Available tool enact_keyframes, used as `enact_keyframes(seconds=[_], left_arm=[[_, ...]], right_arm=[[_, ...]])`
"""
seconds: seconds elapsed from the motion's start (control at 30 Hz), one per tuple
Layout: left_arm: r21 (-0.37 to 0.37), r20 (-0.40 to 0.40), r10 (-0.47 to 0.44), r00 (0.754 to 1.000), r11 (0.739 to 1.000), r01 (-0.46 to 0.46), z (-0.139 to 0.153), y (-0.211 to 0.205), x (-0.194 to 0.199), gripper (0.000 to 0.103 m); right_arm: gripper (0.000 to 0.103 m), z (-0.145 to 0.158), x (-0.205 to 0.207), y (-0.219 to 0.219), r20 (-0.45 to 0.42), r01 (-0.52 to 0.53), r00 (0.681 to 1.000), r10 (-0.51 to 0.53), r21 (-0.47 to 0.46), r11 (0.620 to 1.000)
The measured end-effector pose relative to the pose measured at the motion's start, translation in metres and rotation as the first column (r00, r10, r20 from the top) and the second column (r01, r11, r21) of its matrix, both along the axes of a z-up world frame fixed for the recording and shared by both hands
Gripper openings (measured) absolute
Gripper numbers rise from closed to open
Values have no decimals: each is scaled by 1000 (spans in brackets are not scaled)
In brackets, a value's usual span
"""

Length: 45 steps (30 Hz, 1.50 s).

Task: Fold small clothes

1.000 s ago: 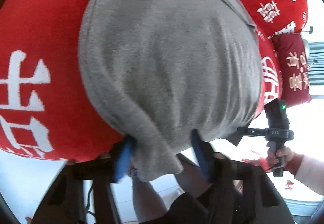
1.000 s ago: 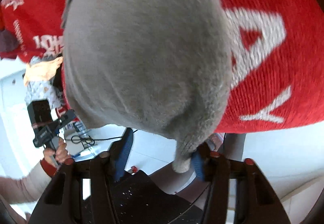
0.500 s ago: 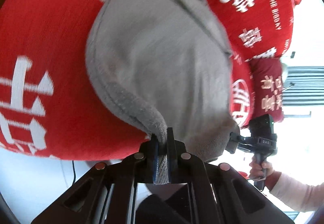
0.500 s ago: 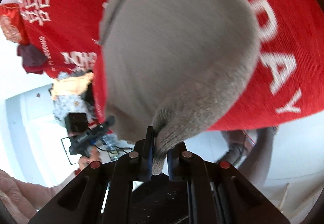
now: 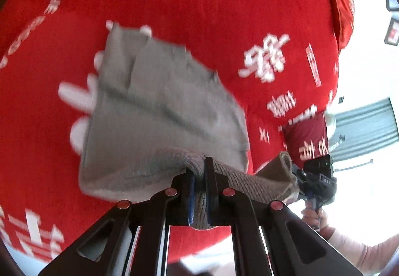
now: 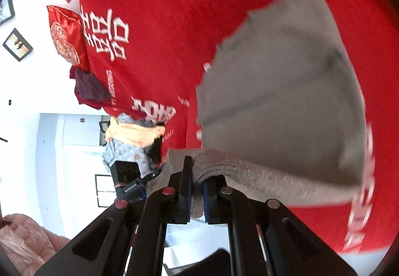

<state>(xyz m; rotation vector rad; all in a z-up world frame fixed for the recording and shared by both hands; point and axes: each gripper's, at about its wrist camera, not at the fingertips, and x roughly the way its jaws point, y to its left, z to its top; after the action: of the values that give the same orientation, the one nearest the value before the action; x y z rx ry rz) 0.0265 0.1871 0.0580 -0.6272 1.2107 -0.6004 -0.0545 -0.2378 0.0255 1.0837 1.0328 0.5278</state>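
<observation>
A small grey knitted garment hangs lifted over a red bed cover with white lettering. My left gripper is shut on one corner of its near hem, and the thick ribbed edge bunches between the blue pads. From the other side, the same grey garment spreads out ahead of my right gripper, which is shut on the opposite corner of that hem. The hem stretches between the two grippers. The right gripper also shows at the left wrist view's right edge, in a person's hand.
Red cushions lie at the far end of the bed cover. A dark red garment and a pile of orange and patterned clothes sit at the bed's edge. White floor and walls lie beyond.
Both grippers shut on the hem corners, then rose and pulled back. The grey garment lifted off the bed and now shows smaller and farther away, stretched between them.
</observation>
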Motion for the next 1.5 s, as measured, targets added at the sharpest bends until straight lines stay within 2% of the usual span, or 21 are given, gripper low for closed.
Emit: enact_keyframes(seconds=[0.2, 0.27, 0.37, 0.5, 0.6, 0.7, 0.77, 0.8, 0.87, 0.9, 0.93, 1.0, 1.03, 1.07, 1.13, 1.2, 1.33, 1.4, 1.5], left_arm=[[48, 34, 75, 997, 996, -76, -13, -21, 82, 7], [67, 40, 80, 996, 994, -82, -20, -31, 105, 7], [133, 37, 91, 995, 986, -95, -43, -47, 145, 7], [231, 4, 139, 990, 963, -136, -79, -55, 174, 7], [274, -43, 164, 985, 950, -147, -100, -56, 179, 7], [304, -69, 163, 984, 943, -135, -106, -57, 183, 9], [334, -72, 148, 986, 936, -116, -99, -59, 186, 9], [346, -64, 144, 988, 931, -113, -94, -59, 187, 9], [371, -34, 120, 992, 924, -99, -79, -63, 184, 9], [381, -23, 107, 994, 920, -90, -74, -64, 181, 9], [392, -15, 96, 995, 916, -82, -68, -67, 178, 9], [409, -8, 80, 997, 910, -69, -62, -71, 173, 18], [425, -6, 73, 997, 903, -64, -60, -73, 171, 45], [481, 11, 79, 997, 874, -74, -56, -74, 167, 76], [523, 41, 78, 996, 848, -87, -52, -75, 163, 79], [525, 25, 83, 996, 847, -84, -53, -71, 162, 79], [558, 16, 70, 997, 827, -67, -58, -69, 160, 79], [565, 9, 53, 999, 824, -49, -64, -77, 161, 79], [607, -5, 50, 999, 794, -37, -80, -90, 171, 79]], right_arm=[[7, -2, 92, -34, 17, 32, 999, -32, -17, 999], [7, -12, 121, -44, 7, 41, 999, -40, -21, 999], [7, -31, 160, -49, -23, 42, 999, -43, -41, 998], [7, -70, 199, -51, -98, 22, 995, -32, -106, 994], [8, -104, 213, -51, -179, 4, 983, -37, -178, 984], [11, -120, 221, -50, -235, -16, 971, -43, -242, 970], [11, -121, 223, -51, -241, -8, 969, -52, -243, 970], [15, -119, 222, -51, -238, -8, 970, -54, -251, 968], [35, -110, 224, -51, -217, -14, 975, -49, -280, 960], [52, -104, 223, -52, -205, -16, 978, -44, -284, 959], [55, -99, 223, -52, -198, -21, 979, -39, -291, 957], [55, -88, 218, -54, -191, -27, 981, -34, -307, 951], [55, -84, 217, -54, -188, -27, 982, -34, -317, 948], [55, -79, 213, -54, -182, -30, 983, -35, -340, 940], [55, -73, 207, -54, -183, -45, 983, -28, -382, 923], [55, -71, 199, -54, -198, -67, 980, -18, -419, 905], [55, -77, 191, -56, -218, -101, 976, -10, -489, 866], [55, -87, 196, -58, -237, -108, 971, -12, -489, 866], [53, -101, 210, -54, -266, -134, 964, 0, -487, 863]])
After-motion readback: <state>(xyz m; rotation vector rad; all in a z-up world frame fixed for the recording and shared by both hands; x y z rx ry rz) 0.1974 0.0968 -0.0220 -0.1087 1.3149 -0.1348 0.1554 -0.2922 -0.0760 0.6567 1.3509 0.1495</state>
